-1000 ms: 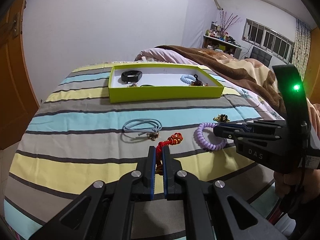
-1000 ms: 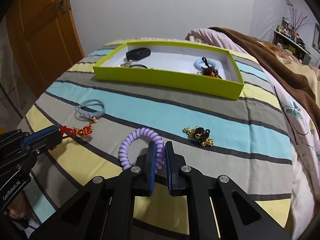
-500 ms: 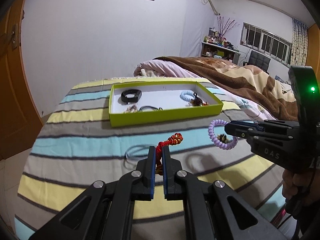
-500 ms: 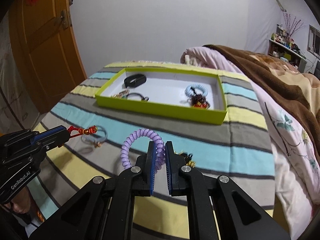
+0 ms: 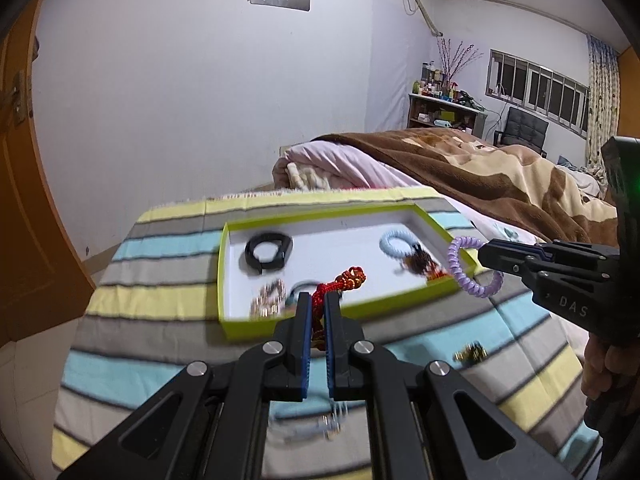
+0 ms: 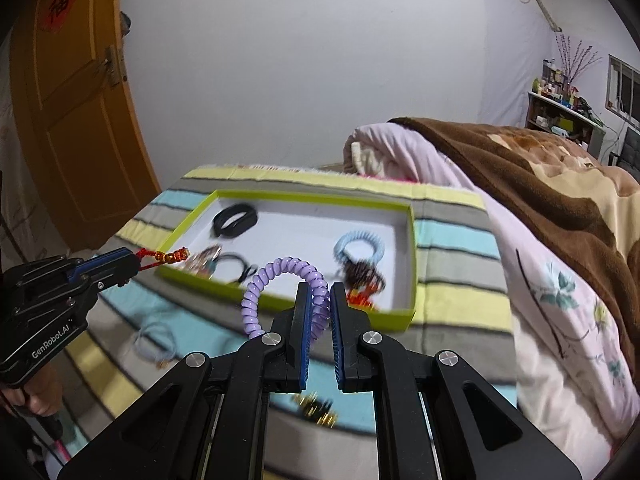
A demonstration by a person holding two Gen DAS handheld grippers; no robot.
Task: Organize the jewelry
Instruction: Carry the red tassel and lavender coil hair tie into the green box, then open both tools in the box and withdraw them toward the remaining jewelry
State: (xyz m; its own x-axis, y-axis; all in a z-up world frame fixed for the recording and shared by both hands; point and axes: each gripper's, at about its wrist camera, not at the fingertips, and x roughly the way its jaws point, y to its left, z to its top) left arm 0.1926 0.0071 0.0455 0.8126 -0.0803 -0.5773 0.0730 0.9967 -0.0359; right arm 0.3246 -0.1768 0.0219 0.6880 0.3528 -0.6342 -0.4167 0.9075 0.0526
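Both tongs are loaded and raised above the striped bedspread (image 5: pixel 160 320), so the step in hand looks like the carry toward the lime-green tray (image 5: pixel 224 280). The left gripper (image 5: pixel 318 312) is clamped on a red knotted cord charm (image 5: pixel 344 280), whose beaded end sticks out past the fingertips and, in the left wrist view, lines up over the tray's near edge. The right gripper (image 6: pixel 320 304) is pinched on a purple spiral bracelet (image 6: pixel 276 280), with most of the coil arching free to the left of the jaws; seen from the left camera, that bracelet (image 5: pixel 468 268) hangs near the tray's right front corner. Already in the tray lie a black band (image 5: pixel 268 254), a pale blue spiral bracelet (image 5: pixel 400 244), a dark beaded piece just beside it, a thin black loop and something small and glittery, blurred. Lying on the bedspread outside the tray are a pale blue cord loop (image 6: pixel 154 340) and a gold-and-black charm (image 6: pixel 316 404). I judge the next move calls for bringing each load over bare white tray floor, low enough not to bounce, then releasing; the springy coil may cling to a pad, and 2 pieces remain to be fetched.
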